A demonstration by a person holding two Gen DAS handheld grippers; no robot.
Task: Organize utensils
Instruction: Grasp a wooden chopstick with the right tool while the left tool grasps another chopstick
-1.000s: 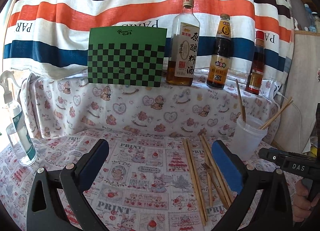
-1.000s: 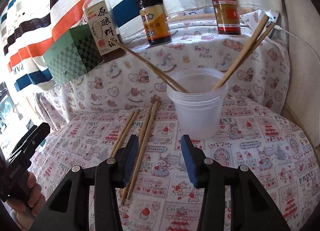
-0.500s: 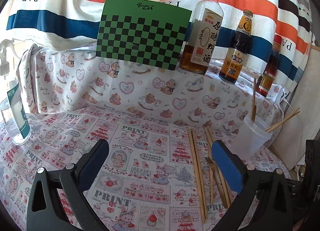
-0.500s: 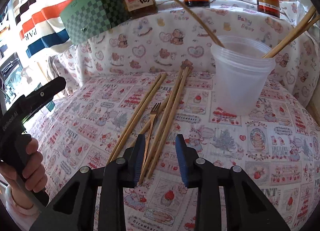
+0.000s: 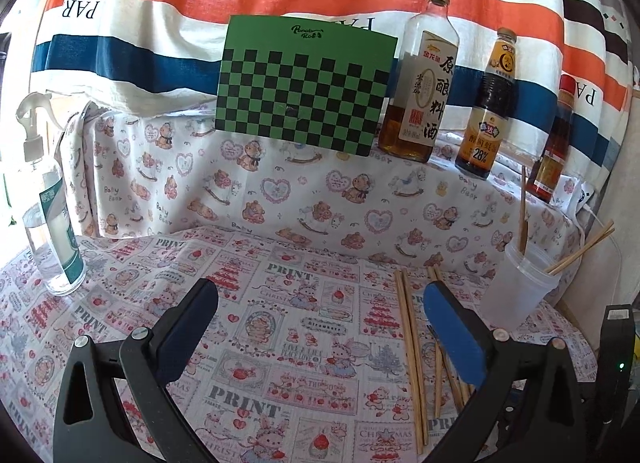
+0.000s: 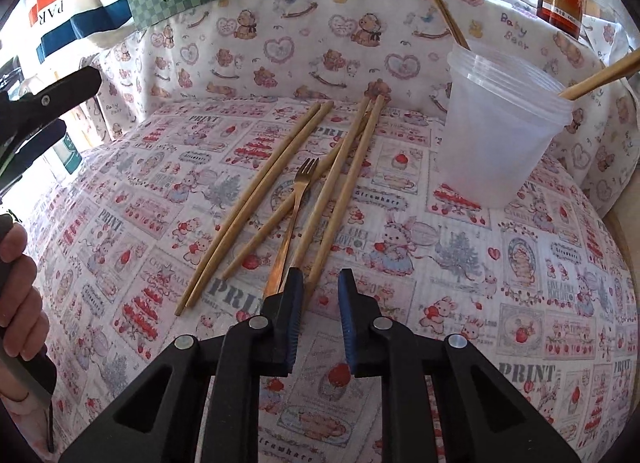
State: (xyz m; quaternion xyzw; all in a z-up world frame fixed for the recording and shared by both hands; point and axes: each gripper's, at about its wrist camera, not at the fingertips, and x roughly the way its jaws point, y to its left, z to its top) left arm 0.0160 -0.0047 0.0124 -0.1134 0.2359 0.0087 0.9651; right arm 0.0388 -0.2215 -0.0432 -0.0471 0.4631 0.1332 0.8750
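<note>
Compared with a second back, the right gripper (image 6: pixel 318 283) has dropped lower and closer to the loose utensils, so the translucent plastic cup (image 6: pixel 496 135) that sat dead ahead now sits up and to the right in its view. Its blue-padded jaws have just been closing and now stand narrow, with a small gap left. The near ends of two light wooden chopsticks (image 6: pixel 340 191) reach into that gap, just by the left pad, but I honestly can't say the pads are pressing on them, so I'd call it not gripping anything.

Rest of the pile on the pink cartoon-print tablecloth (image 6: pixel 500 283): a slim gold-coloured metal fork (image 6: pixel 294 207) lying tines away from the camera, its handle running down next to the left finger, one single chopstick crossing under it, and another pair of chopsticks (image 6: pixel 256 203) further left, lying side by side. A few more chopsticks stand tilted in the cup.

Left gripper (image 5: pixel 320 327) hangs above the cloth with its jaws spread wide and nothing between them. From its camera the chopsticks lie just by the right-hand pad, cup beyond them at the right.

Background stuff: green-and-black checkered box (image 5: pixel 304 83), a clear bottle of amber cooking wine (image 5: pixel 420 79) beside it, and a clear spray bottle (image 5: pixel 52 219) off at the left edge.
</note>
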